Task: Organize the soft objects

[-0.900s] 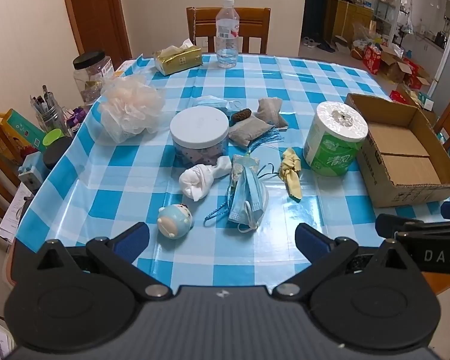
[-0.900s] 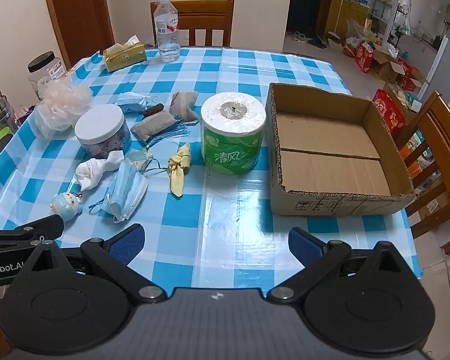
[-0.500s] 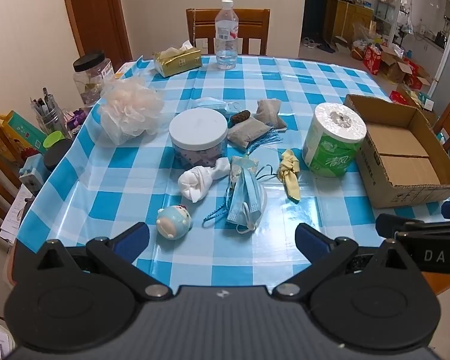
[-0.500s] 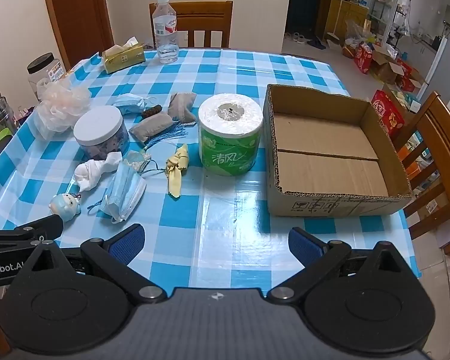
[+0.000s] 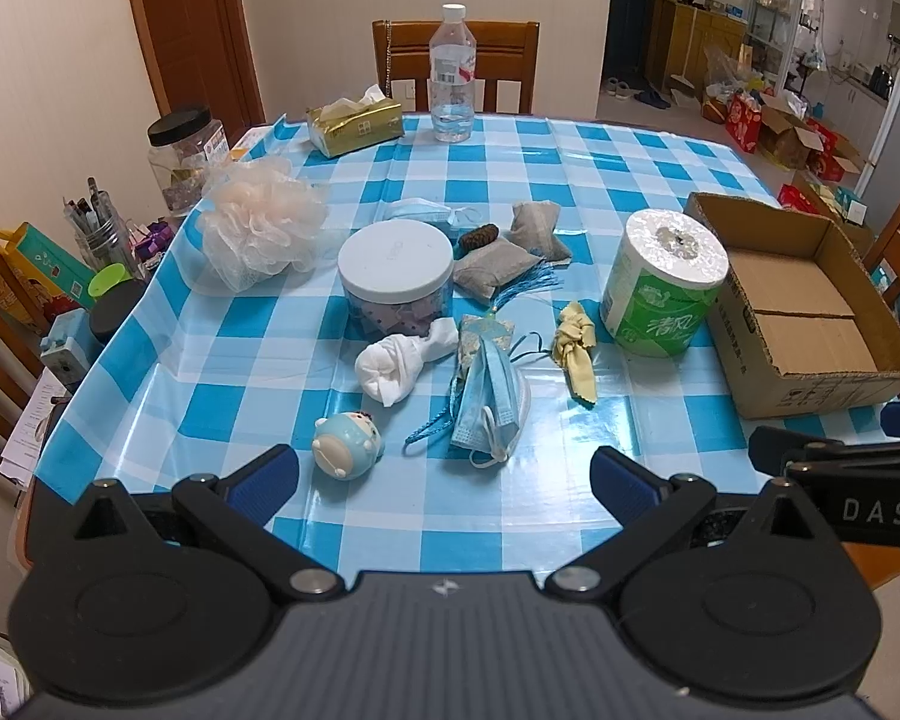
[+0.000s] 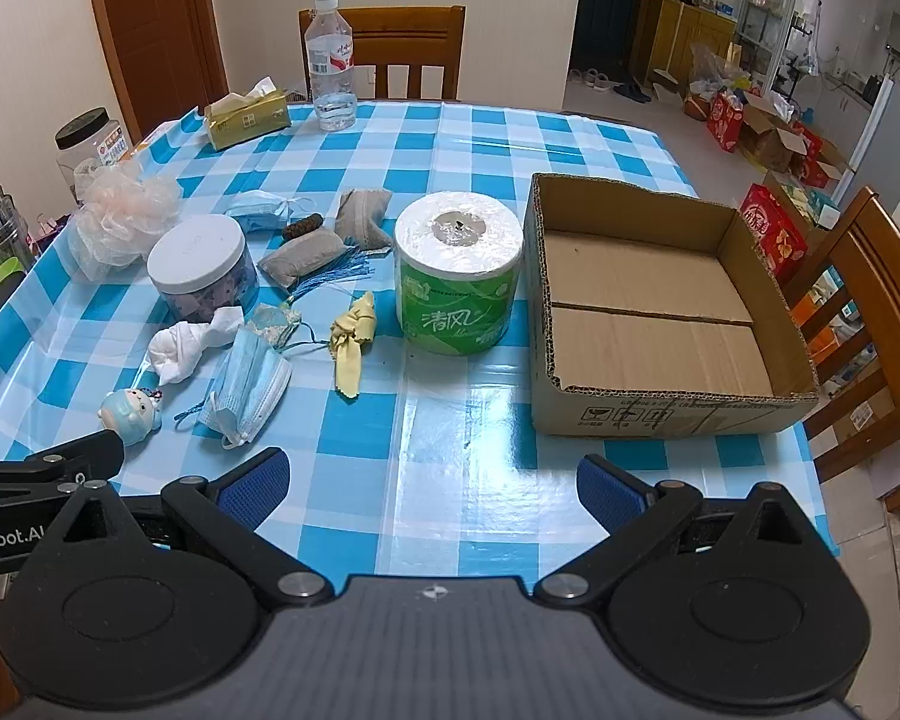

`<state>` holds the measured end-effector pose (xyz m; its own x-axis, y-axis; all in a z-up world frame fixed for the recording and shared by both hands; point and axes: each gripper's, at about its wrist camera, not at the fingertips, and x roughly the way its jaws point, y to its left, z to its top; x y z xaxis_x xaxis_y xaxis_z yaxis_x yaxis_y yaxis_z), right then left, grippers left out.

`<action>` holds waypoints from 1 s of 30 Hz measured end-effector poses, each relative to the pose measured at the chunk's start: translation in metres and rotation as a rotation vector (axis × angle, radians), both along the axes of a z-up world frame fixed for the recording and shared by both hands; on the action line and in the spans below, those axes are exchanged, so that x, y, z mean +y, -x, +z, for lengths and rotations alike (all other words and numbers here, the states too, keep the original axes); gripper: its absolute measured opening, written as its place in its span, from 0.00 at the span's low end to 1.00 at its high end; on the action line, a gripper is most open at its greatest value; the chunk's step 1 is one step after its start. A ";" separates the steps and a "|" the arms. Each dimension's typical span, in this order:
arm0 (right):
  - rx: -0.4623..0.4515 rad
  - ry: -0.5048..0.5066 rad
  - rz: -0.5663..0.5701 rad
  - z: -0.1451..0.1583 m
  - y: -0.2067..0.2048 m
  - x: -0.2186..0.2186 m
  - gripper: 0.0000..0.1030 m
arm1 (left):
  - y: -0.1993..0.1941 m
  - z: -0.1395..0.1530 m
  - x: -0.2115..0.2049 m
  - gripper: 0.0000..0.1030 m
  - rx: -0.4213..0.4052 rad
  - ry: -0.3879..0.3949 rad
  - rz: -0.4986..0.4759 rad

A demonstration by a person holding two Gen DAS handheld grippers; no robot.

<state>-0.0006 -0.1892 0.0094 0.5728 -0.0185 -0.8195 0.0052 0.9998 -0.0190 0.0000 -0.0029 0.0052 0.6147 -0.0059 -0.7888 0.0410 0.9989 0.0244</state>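
A: While both views have crept slightly closer, the left gripper point(image 5: 444, 471) and right gripper point(image 6: 432, 480) hang spread, empty, at bottom frame.

B: Soft objects — masks point(image 5: 489, 396), white cloth point(image 5: 393, 363) — lie centre-desk; the cardboard box point(image 6: 660, 408) at right holds nothing.

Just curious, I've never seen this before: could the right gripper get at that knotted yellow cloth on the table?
Probably yes. The right gripper is open and empty, and bare tablecloth lies between it and the knotted yellow cloth; nothing covers it.

Green toilet roll point(image 6: 457, 276) wrapper reads 清风 — the right claw point(image 5: 858, 498) body shows "DAS".
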 end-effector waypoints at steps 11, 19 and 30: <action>-0.008 0.009 -0.005 0.001 0.001 0.002 1.00 | 0.004 0.008 -0.001 0.99 -0.011 0.009 -0.005; -0.011 0.003 0.002 0.003 0.001 0.003 1.00 | 0.004 0.008 0.000 0.99 -0.015 0.004 0.001; -0.021 -0.002 0.006 0.003 0.002 0.000 1.00 | 0.005 0.010 0.001 0.99 -0.027 -0.009 0.020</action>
<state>-0.0029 -0.1895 0.0126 0.5897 -0.0132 -0.8075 -0.0006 0.9999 -0.0168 -0.0055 -0.0017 0.0152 0.6355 0.0141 -0.7720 0.0198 0.9992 0.0346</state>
